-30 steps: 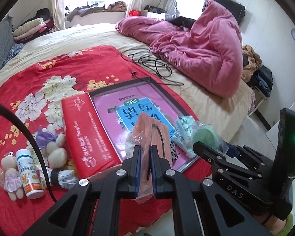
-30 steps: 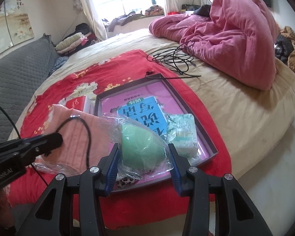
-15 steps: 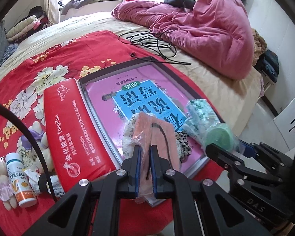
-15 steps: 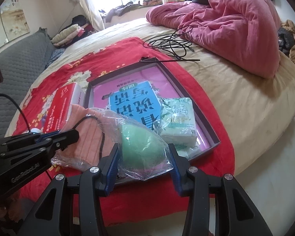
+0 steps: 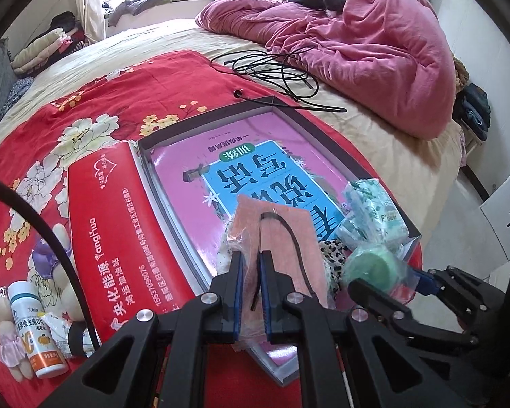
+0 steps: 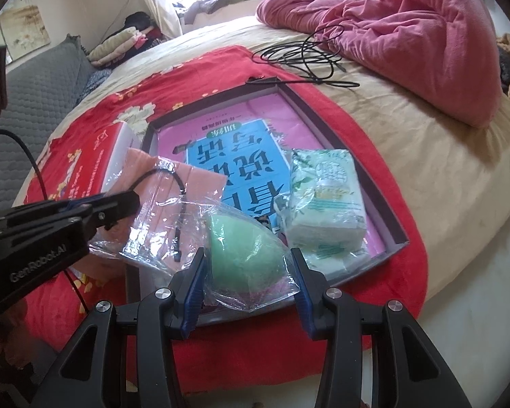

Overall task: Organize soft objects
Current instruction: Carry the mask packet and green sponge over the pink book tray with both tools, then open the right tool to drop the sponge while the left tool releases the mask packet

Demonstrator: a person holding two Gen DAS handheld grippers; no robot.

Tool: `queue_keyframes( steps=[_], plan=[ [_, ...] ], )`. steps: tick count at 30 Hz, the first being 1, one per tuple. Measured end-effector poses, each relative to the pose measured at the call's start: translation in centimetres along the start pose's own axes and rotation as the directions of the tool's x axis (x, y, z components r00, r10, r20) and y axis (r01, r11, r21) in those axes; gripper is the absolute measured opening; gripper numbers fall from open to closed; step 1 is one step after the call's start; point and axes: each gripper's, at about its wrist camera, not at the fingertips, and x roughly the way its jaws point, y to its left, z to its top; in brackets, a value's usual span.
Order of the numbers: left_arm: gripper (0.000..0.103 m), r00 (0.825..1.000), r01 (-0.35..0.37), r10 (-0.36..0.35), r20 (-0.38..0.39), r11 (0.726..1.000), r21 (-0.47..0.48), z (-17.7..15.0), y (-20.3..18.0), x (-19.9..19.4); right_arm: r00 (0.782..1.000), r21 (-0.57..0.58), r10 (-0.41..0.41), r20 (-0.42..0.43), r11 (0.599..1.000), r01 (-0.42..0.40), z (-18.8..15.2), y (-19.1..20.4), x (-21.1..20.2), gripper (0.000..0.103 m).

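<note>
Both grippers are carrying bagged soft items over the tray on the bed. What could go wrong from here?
1. The left gripper pinches only the near edge of the bagged pink cloth; the slick wrapper could slip out.
2. The right gripper squeezes the green sponge through loose plastic, so it may shift on release.
3. The tray near corner already holds a tissue pack, so landing room looks tight.

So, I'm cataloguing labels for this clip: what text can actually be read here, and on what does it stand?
"YangHua", with Chinese characters and "15537090076": red box.
"Power": green-and-white tissue pack.
"GenRobot.AI": left gripper, its body seen from the right wrist view.
Large Chinese characters, upside down: booklet in the tray.
Chinese print on the white bottle: too small to read.
</note>
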Motion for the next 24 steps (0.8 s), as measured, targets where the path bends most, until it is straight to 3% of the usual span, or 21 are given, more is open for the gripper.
queue_keyframes(
  steps=[24],
  plan=[
    [0.010, 1.000, 0.015, -0.015, -0.006, 1.000, -0.026, 0.1, 0.5, 0.8, 0.997, 0.009, -0.076, 0.001, 0.997, 0.076, 0.4, -0.7, 3.1, 0.049]
  ],
)
